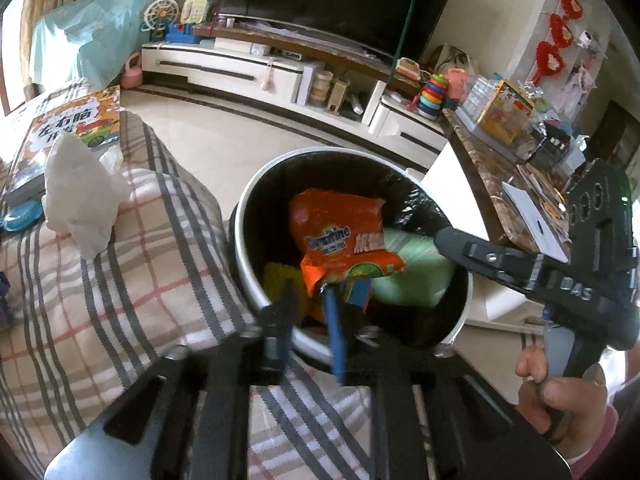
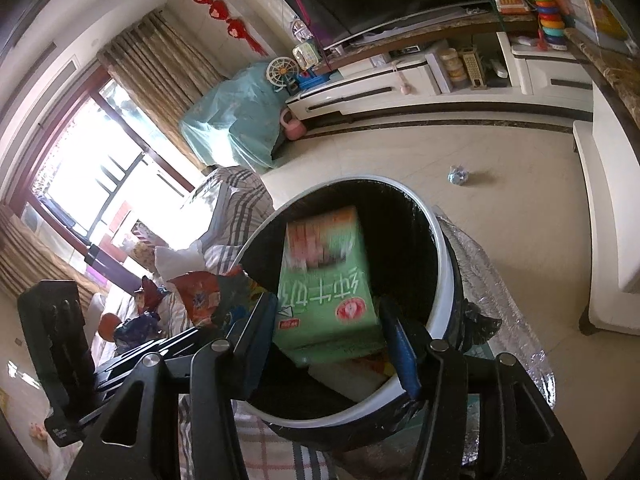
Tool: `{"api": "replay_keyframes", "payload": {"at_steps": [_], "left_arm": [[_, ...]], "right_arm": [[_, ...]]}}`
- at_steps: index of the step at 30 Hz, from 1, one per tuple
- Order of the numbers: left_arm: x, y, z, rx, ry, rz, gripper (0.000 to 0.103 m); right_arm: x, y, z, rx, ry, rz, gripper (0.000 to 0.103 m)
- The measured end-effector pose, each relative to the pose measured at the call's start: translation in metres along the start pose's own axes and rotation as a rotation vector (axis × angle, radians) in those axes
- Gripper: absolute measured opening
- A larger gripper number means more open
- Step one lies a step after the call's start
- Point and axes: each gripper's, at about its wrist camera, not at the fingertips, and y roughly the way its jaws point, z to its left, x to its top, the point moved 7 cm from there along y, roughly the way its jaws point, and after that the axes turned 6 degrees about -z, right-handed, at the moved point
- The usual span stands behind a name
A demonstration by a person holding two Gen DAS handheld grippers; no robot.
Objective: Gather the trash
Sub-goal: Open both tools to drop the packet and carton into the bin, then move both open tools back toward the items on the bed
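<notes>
Both grippers are hanging over the open trash bin [image 1: 256,216] beside the plaid-covered sofa [image 1: 120,280]. The left gripper [image 1: 316,312] is standing narrowly parted around the bottom edge of the orange snack wrapper [image 1: 340,240], and motion blur is making it hard to say whether the pads are pressing or already letting go. The right gripper [image 2: 328,344] is standing moderately wide around the green carton [image 2: 324,280], which looks blurred, perhaps slipping free; I cannot tell whether the pads touch it. To do this well, each hand should be keeping its load centred over the black liner and opening fully before pulling away, so nothing catches the rim. A white crumpled tissue [image 1: 80,200] is waiting on the sofa. The bin's bottom is hidden under what is already inside.
</notes>
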Motion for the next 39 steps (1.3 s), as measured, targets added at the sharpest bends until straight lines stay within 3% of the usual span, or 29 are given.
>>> {"api": "replay_keyframes", "payload": {"at_steps": [3, 10, 25, 39], "left_arm": [[-0.001, -0.006, 0.004, 0.011, -0.012, -0.021, 0.045], [-0.014, -0.025, 0.02, 0.03, -0.067, -0.046, 0.055], [-0.059, -0.075, 0.071, 0.084, -0.188, -0.077, 0.056], [-0.096, -0.116, 0.131, 0.176, -0.285, -0.1, 0.056]], "right_arm": [[0.002, -0.002, 0.002, 0.017, 0.013, -0.01, 0.073], [-0.002, -0.011, 0.007, 0.023, 0.027, -0.04, 0.085], [-0.028, -0.014, 0.05, 0.049, -0.044, -0.042, 0.091], [-0.07, 0.008, 0.111, 0.117, -0.154, 0.024, 0.091]]}}
